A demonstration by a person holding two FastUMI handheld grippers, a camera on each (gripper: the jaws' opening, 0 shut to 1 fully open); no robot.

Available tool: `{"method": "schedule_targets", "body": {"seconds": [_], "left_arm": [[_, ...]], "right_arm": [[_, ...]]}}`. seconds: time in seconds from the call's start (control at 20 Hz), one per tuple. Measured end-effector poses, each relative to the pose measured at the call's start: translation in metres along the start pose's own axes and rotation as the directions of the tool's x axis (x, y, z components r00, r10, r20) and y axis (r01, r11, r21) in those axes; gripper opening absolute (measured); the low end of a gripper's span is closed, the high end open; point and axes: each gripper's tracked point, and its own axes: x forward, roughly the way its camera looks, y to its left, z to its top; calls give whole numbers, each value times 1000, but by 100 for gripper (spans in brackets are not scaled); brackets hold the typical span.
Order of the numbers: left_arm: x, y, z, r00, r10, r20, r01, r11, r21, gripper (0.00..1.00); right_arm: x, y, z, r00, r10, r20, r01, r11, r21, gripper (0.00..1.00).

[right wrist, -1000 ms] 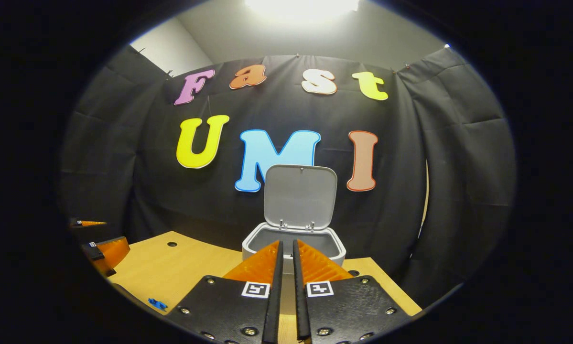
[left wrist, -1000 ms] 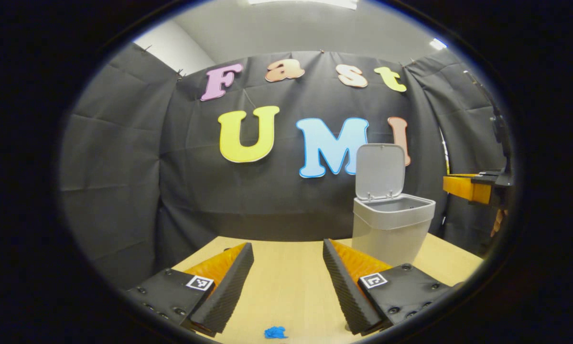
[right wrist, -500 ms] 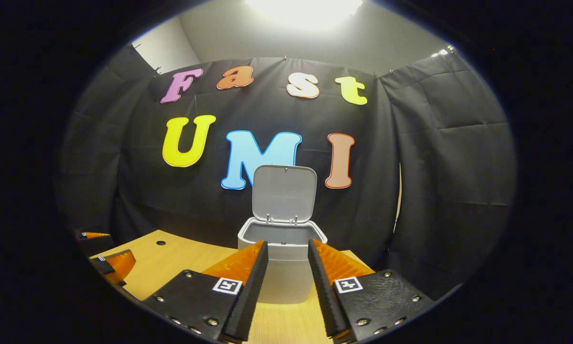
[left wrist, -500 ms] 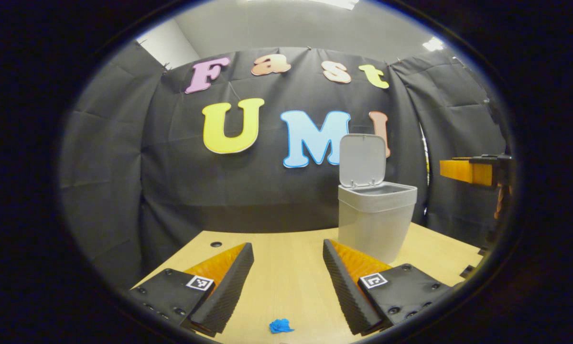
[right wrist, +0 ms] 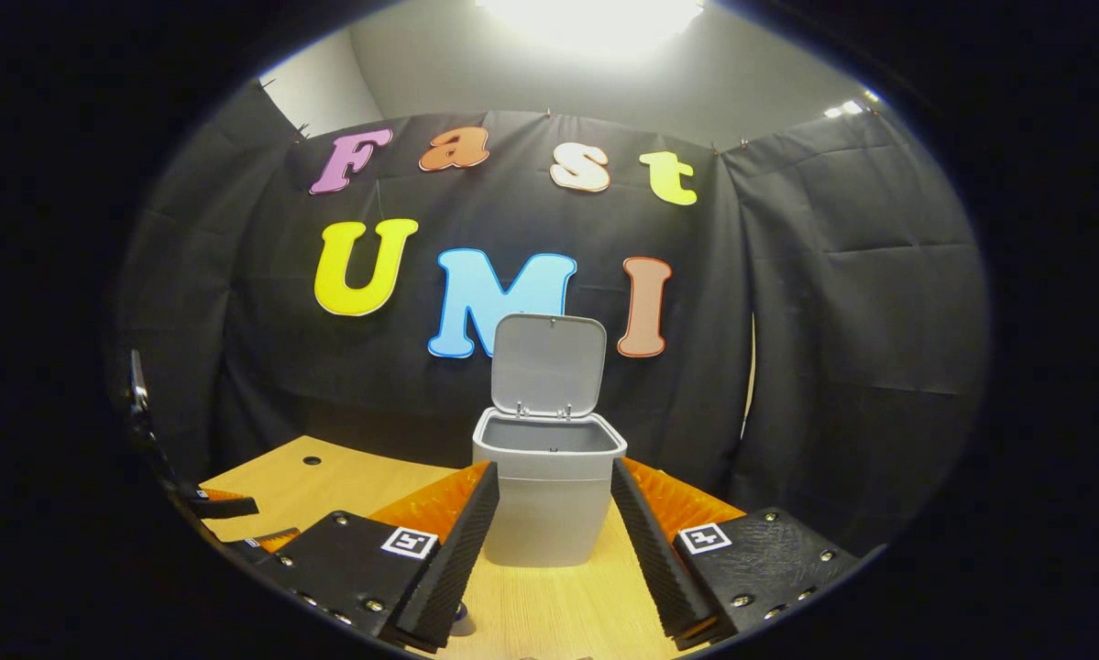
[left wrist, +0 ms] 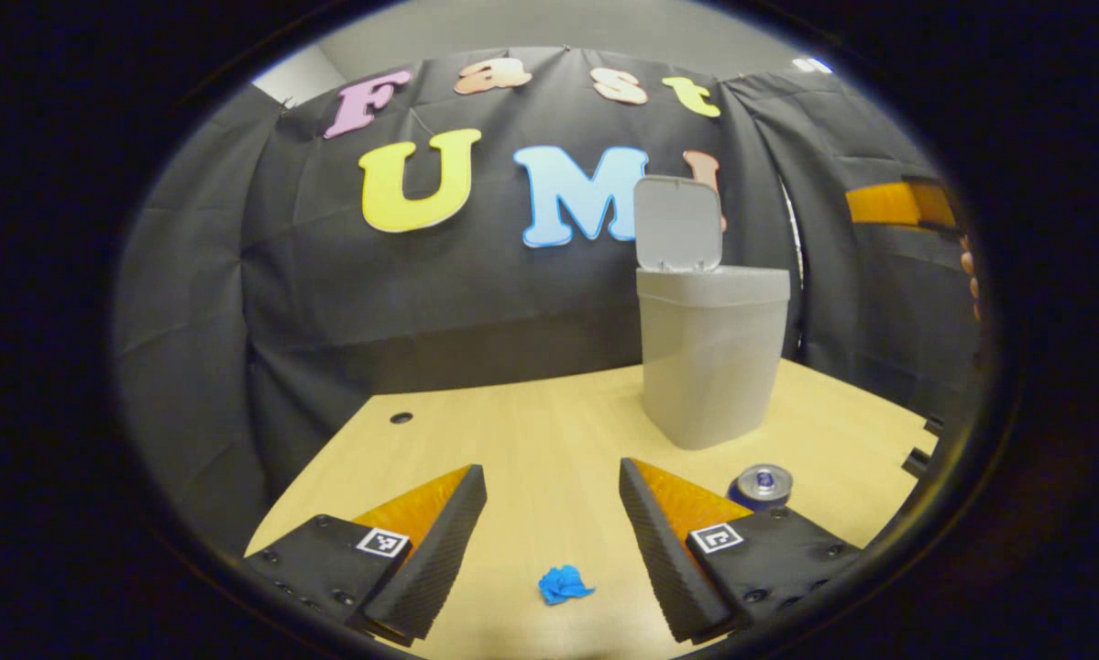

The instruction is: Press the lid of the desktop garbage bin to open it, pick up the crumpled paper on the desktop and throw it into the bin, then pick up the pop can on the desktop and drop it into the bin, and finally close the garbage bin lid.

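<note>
Standing near the table's back right, the bin (left wrist: 709,367) has its lid (left wrist: 677,225) tipped upright, so the mouth is ready for rubbish. Nearer the front, the crumpled paper (left wrist: 564,584) lies on the table (left wrist: 512,440) between the spread fingers of the left gripper (left wrist: 549,527), whose jaws stand wide and empty, probably lining up a grab. Just right of it stands the pop can (left wrist: 762,484), close beside the bin. Facing the bin, the right gripper (right wrist: 549,541) also gapes wide, holding nothing. Bare wood lies all around the paper.
</note>
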Motion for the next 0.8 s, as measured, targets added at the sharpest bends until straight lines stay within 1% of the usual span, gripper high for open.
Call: {"method": "schedule_targets", "body": {"seconds": [0.15,0.25,0.3,0.4,0.45,0.5,0.55,0.7,0.75,0.8], "left_arm": [[18,-4,-45,993,-4,-121,5,1000,12,96],[30,-5,-68,986,-3,-165,4,1000,5,99],[33,-3,-76,983,10,-185,-7,1000,14,96],[41,-1,-91,975,28,-221,-23,999,21,96],[43,-1,-98,971,34,-239,-31,999,19,96],[44,-1,-102,967,36,-251,-34,999,15,100],[44,-2,-108,964,36,-265,-36,999,8,96],[46,-4,-132,945,37,-325,-46,999,-19,96],[47,-3,-137,941,39,-337,-50,998,-24,100],[47,-2,-141,936,40,-348,-51,998,-23,97]], "right_arm": [[6,1,4,1000,18,0,-18,1000,14,81],[8,1,9,999,42,20,-42,999,12,81],[9,2,11,998,57,27,-57,998,11,81],[10,-5,7,998,60,18,-60,998,11,81],[10,-7,5,997,76,16,-77,997,17,81],[9,-10,4,997,70,11,-71,997,18,87],[9,-15,3,998,61,10,-62,998,18,97],[8,-25,-2,999,39,-3,-39,999,4,96],[8,-26,-3,999,38,-8,-38,999,0,96],[9,-26,-5,999,39,-15,-39,999,-4,96]]}}
